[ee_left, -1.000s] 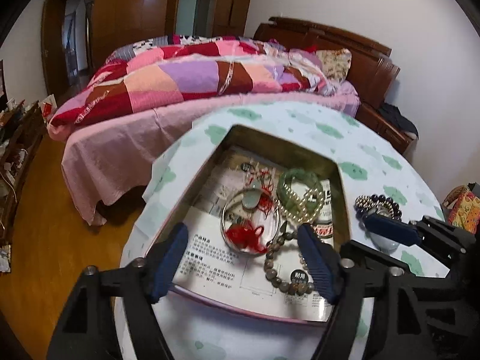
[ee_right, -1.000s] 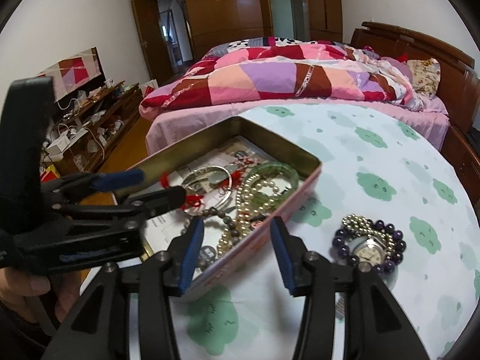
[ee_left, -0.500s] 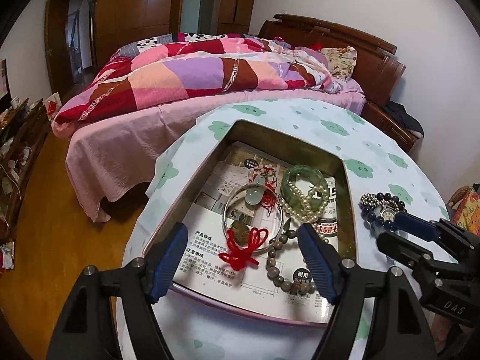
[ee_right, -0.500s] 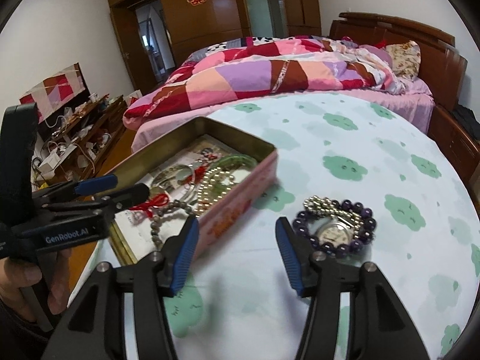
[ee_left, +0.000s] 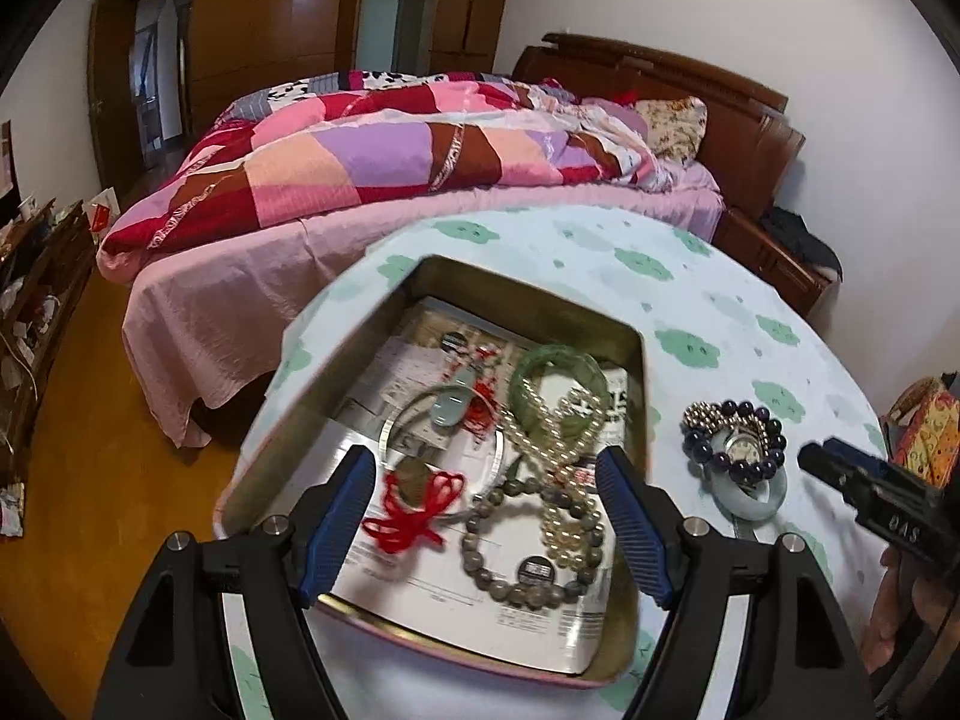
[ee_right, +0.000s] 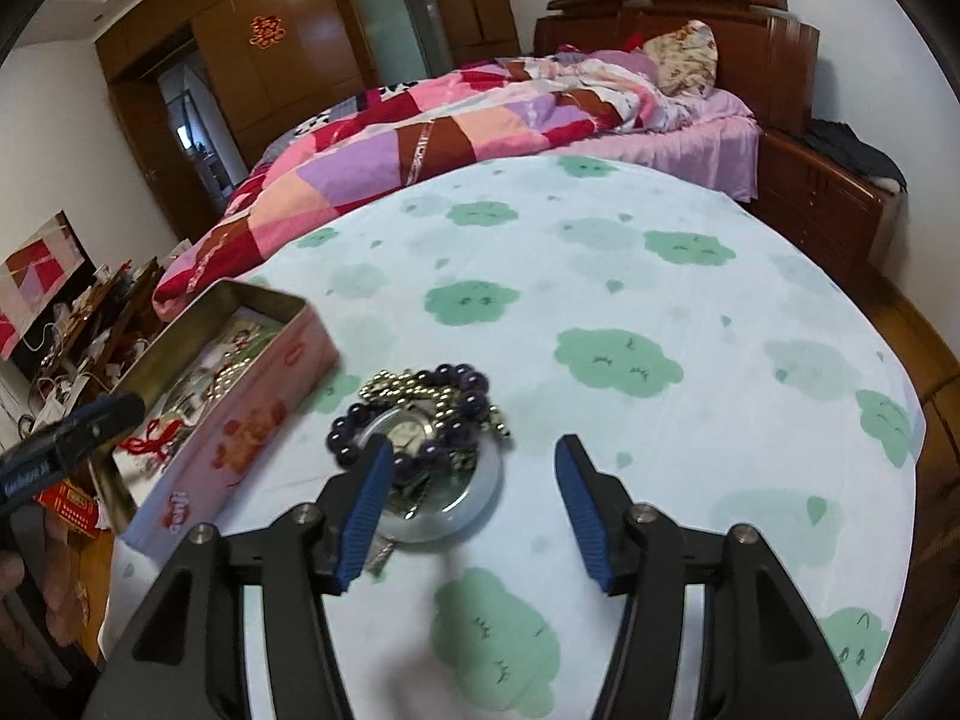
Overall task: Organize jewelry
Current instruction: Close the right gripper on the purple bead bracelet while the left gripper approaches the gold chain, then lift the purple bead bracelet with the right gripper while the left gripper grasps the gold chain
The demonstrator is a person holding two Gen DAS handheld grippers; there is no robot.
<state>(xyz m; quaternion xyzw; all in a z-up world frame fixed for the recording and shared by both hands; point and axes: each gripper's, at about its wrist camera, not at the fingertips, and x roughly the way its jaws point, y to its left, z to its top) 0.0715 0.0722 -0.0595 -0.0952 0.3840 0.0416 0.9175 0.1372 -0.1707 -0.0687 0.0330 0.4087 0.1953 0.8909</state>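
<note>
Since the earlier frame, the right gripper (ee_right: 474, 507) has swung away from the tin (ee_right: 240, 420) toward the loose pile (ee_right: 420, 420) of purple beads, watch and pale bangle on the tablecloth (ee_right: 600, 276). Its fingers stand open, empty; the pile lies just ahead of the left finger. Left gripper (ee_left: 486, 516) hovers open over the tin's contents. Step in hand: approach. Next: centre over the pile, lower, close.

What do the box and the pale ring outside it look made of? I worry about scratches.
The box looks like thin painted metal: pink printed outside, dull gold inside. The pale ring looks like smooth, translucent jade or glass, glossy; which one is unclear.
</note>
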